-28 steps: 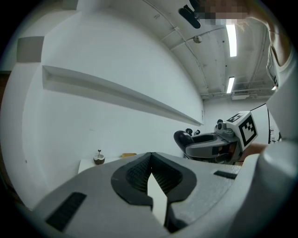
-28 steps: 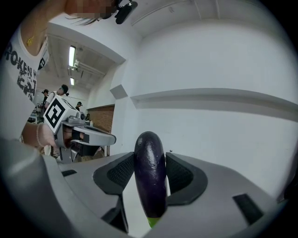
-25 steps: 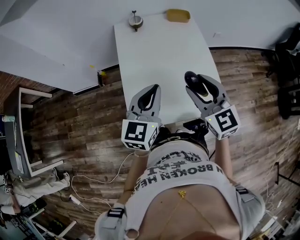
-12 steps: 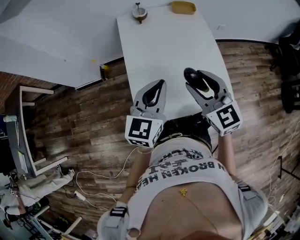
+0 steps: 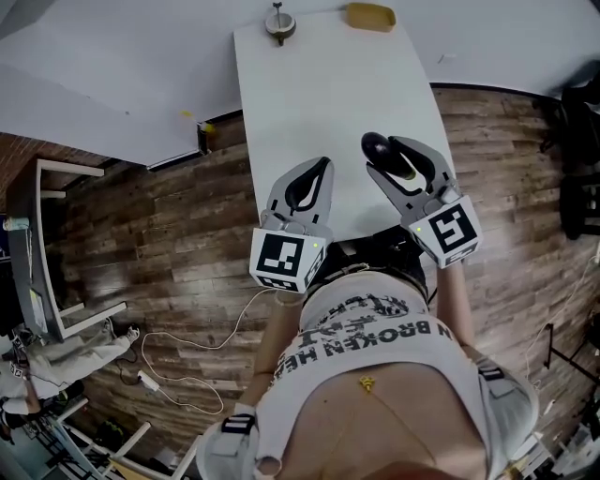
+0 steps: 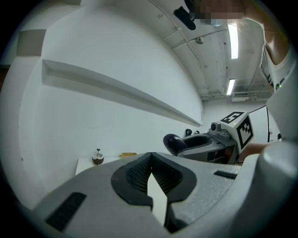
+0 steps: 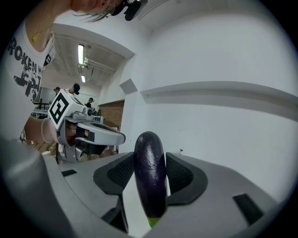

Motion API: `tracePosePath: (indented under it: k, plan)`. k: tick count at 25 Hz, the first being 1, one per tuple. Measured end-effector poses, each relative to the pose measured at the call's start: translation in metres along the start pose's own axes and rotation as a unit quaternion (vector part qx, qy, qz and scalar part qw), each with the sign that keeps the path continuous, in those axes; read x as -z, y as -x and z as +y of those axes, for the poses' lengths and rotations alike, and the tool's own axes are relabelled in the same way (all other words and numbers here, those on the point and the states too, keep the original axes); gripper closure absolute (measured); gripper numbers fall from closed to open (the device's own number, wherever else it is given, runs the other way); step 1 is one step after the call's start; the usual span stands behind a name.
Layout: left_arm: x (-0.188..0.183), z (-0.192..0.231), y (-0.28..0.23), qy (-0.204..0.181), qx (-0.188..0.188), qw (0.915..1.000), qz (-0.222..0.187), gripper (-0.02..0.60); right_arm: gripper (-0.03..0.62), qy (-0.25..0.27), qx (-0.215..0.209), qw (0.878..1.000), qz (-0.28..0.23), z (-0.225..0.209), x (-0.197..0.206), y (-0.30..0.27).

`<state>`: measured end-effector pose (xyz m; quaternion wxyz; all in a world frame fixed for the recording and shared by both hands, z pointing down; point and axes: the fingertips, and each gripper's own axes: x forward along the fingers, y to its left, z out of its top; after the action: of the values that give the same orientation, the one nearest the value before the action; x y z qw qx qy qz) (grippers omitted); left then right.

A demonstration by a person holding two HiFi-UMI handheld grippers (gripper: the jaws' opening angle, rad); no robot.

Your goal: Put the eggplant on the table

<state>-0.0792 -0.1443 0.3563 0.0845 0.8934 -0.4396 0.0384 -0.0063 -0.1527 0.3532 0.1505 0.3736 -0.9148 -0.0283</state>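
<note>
Containers: a shallow yellow tray (image 5: 369,16) sits at the far right edge of the white surface (image 5: 328,94); what it holds, if anything, cannot be made out. To its left, also at the far edge, stands a small round brown bowl (image 5: 278,25) with a thin stem rising from it; its interior cannot be seen either. The two stand apart from each other and well away from both claws. Claws: the left claw (image 5: 323,167) is over the near edge of the surface, its tips pressed together with nothing between them; the white surface shows only through the gap behind the tips. The right claw (image 5: 389,150) is over the near right part of the surface, set moderately wide and clamped on the eggplant (image 7: 150,172). Both ribbed pads (image 7: 179,174) bear on the sides of the eggplant, which runs lengthwise along the jaws. Its dark rounded end projects past the tips and its green stem end points back toward the claw body. The eggplant (image 5: 377,147) is carried in the claw and is not lying on the surface. The two claws are side by side, near each other, not touching.
</note>
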Motion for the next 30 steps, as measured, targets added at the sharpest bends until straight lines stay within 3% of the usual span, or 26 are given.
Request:
tracePosePath:
  k: [11,30]
  plan:
    - [-0.008,-0.027,-0.041,-0.001,-0.022,0.9998,0.002,0.575,0.384,0.013,-0.033,0.999,-0.002,-0.047,0.005,0.013]
    - [-0.006,-0.041,-0.05,-0.002,-0.038,0.9992,0.012,0.575,0.384,0.011,-0.057,0.998,-0.008,-0.052,0.015,0.021]
